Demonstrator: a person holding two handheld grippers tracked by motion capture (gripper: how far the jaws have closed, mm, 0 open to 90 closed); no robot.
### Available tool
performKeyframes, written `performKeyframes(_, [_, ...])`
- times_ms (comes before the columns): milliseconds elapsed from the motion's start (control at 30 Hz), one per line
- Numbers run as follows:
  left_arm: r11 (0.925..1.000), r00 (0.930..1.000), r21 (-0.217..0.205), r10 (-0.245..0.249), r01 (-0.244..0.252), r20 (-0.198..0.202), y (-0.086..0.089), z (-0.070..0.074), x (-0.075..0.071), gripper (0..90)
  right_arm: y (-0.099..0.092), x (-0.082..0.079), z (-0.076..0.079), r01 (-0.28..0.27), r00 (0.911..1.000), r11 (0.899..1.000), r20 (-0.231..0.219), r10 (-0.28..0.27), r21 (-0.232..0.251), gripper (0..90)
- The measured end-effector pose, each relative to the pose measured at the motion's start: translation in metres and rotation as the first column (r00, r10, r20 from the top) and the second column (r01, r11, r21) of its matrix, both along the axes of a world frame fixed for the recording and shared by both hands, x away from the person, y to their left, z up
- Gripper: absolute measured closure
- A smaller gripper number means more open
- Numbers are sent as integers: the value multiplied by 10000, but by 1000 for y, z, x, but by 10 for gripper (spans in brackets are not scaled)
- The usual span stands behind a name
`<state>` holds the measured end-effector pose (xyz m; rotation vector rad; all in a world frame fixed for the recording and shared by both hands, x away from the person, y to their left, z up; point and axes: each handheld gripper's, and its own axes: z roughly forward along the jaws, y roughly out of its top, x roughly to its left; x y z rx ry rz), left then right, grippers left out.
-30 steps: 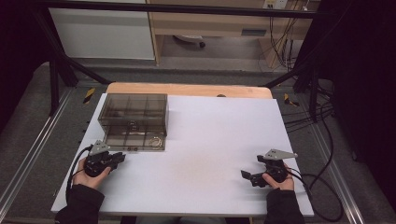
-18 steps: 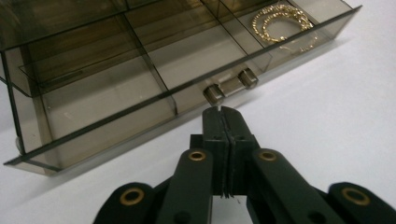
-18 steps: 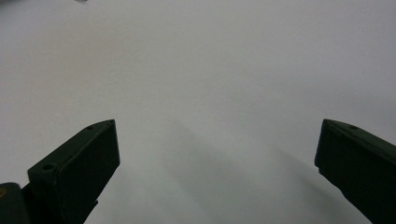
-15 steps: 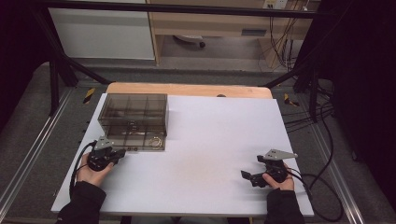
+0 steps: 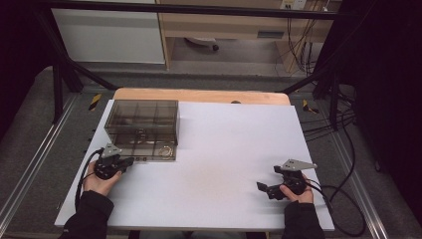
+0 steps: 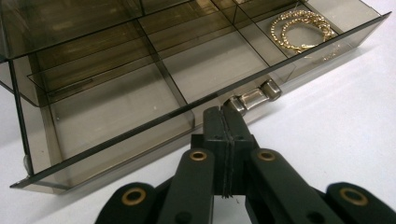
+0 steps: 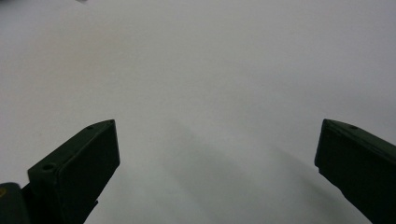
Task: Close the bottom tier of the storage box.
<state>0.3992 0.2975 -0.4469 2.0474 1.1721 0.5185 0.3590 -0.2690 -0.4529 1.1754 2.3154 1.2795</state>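
A smoky clear plastic organiser box [image 5: 142, 117] stands at the table's back left, its divided drawer [image 6: 116, 98] pulled out toward me. A gold chain bracelet [image 6: 301, 28] lies in one far compartment of the drawer. My left gripper [image 5: 129, 161] is at the drawer front with its jaws pressed flat together. In the left gripper view the left gripper [image 6: 227, 112] has its tips at the left end of the small metal handle [image 6: 254, 95]; I cannot tell if they pinch it. My right gripper [image 5: 263, 188] rests at the front right, jaws wide apart over bare table [image 7: 217, 154].
The white table top [image 5: 229, 149] has a wooden strip along its back edge. Cables trail from both grippers, the right one looping off the table's right edge. Metal frame rails run along both sides.
My left hand has shifted slightly at the drawer front. The right hand and its gripper have not moved.
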Motion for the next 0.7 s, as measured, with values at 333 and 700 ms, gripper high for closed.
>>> performKeyframes(333, [10000, 10000, 8, 36, -37, 91, -1, -1, 3, 898, 0, 0, 0, -11, 10000, 10000, -17, 11, -17, 5])
performKeyframes(700, [10000, 9999, -42, 67, -66, 94, -1, -1, 6, 898, 0, 0, 0, -4, 10000, 10000, -11, 4, -17, 6])
